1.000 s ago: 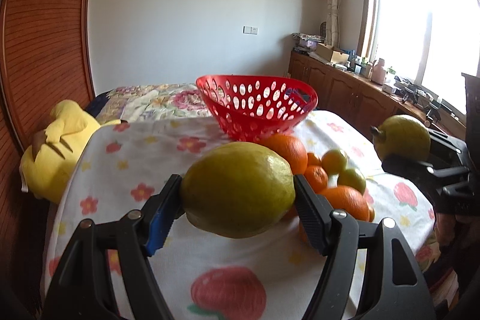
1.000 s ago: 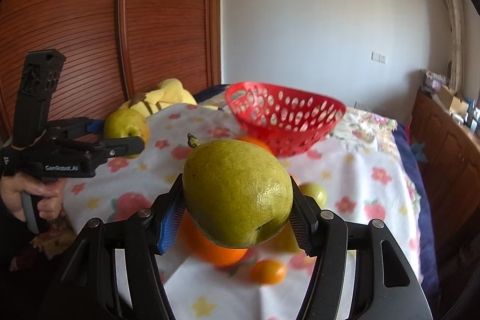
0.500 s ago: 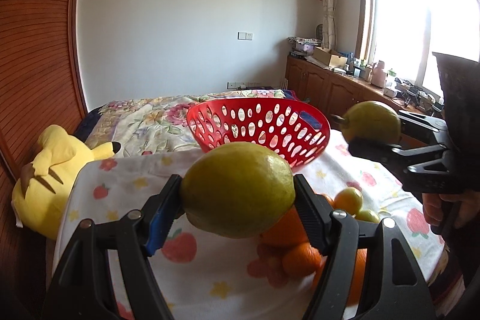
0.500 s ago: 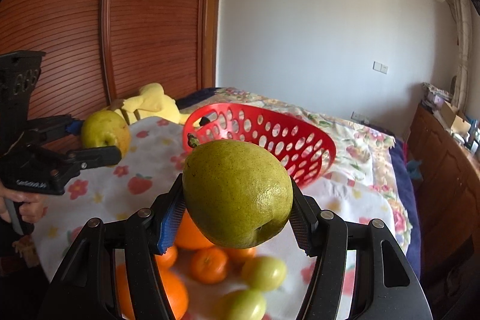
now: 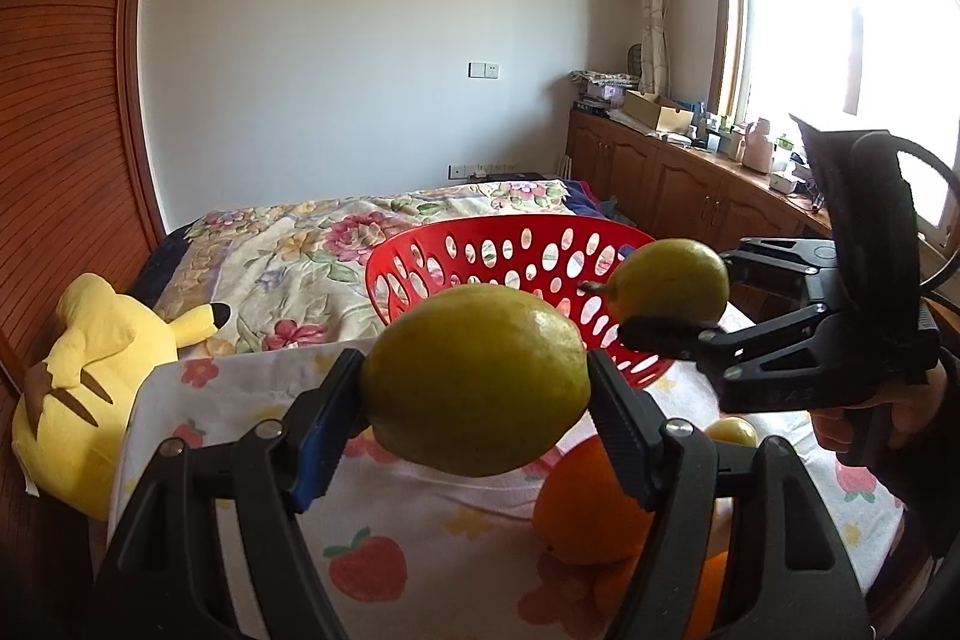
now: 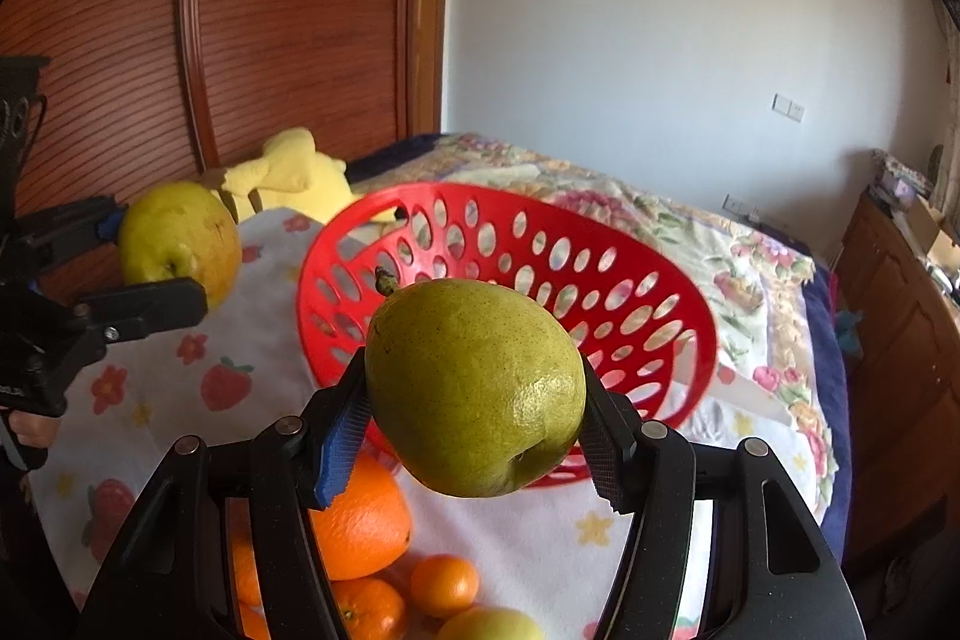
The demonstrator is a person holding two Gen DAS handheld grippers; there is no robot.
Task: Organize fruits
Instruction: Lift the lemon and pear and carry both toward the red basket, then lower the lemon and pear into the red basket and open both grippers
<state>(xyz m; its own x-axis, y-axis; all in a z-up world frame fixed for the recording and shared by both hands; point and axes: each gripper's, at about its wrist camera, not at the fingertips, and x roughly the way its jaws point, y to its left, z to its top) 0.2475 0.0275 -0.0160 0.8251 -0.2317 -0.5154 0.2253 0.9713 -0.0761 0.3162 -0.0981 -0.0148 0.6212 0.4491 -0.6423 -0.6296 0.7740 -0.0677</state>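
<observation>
1. Left wrist view: the left gripper (image 5: 477, 403) stands about half open, both pads pressed on a yellow-green pear (image 5: 474, 379) held clear above the table (image 5: 420, 520).
2. Same view: the red basket (image 5: 480, 256) sits at the table's far edge, just beyond the held pear. Its rim is open upward and nothing shows inside it.
3. Same view: the right gripper (image 5: 660, 301) comes in from the right, clamped on a second pear (image 5: 672, 280) that hangs over the basket's right rim.
4. Same view: an orange (image 5: 585, 502) and a small yellow fruit (image 5: 732, 430) lie on the cloth near the table's near right edge. The left part of the cloth is bare. A yellow plush toy (image 5: 90, 400) lies off the table's left edge.
5. Right wrist view: the right gripper (image 6: 474, 436), about half open, grips the speckled green pear (image 6: 474, 385) in front of the basket (image 6: 600, 280), above its near rim.
6. Same view: the left gripper (image 6: 156, 268) holds its pear (image 6: 177, 235) left of the basket, near the table's far left edge, apart from the rim.
7. Same view: oranges (image 6: 360, 520) cluster at the near edge, below the held pear.
</observation>
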